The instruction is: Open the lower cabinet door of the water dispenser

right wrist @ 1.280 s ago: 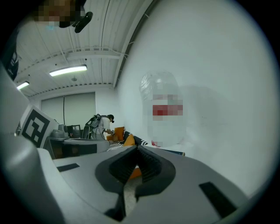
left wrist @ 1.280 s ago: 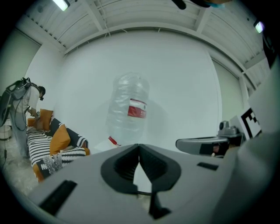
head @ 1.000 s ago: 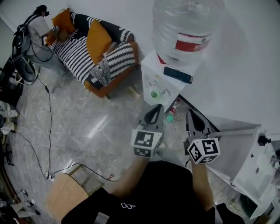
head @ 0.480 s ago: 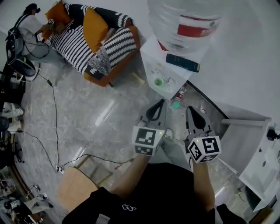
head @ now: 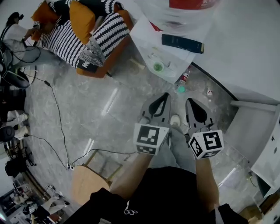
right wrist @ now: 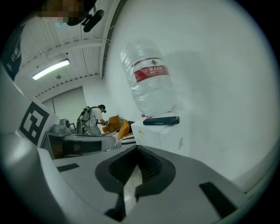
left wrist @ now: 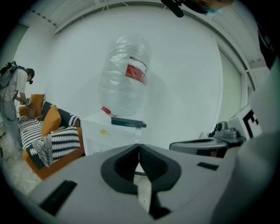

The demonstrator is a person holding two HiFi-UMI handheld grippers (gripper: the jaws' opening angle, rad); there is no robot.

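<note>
The white water dispenser (head: 159, 52) stands against the wall with a clear bottle (head: 186, 6) on top and a dark panel (head: 182, 43) under it. In the head view I see it from above, so its lower front is foreshortened and the cabinet door cannot be made out. My left gripper (head: 163, 97) and right gripper (head: 190, 104) hang side by side over the floor, short of the dispenser, both shut on nothing. The left gripper view shows the dispenser (left wrist: 101, 133) ahead beyond the left gripper (left wrist: 139, 146). In the right gripper view the dispenser (right wrist: 168, 133) stands beyond the right gripper (right wrist: 138, 149).
A striped sofa (head: 83, 35) with orange cushions stands left of the dispenser. Cables (head: 57, 113) run across the marble floor, and a wooden stool (head: 89, 181) is near my left side. A small bottle (head: 183, 78) lies at the dispenser's foot. White furniture (head: 258, 127) fills the right.
Both grippers have sunk toward the floor, still shut. The head view has tipped down, so the dispenser and sofa have slid toward the top of the picture.
</note>
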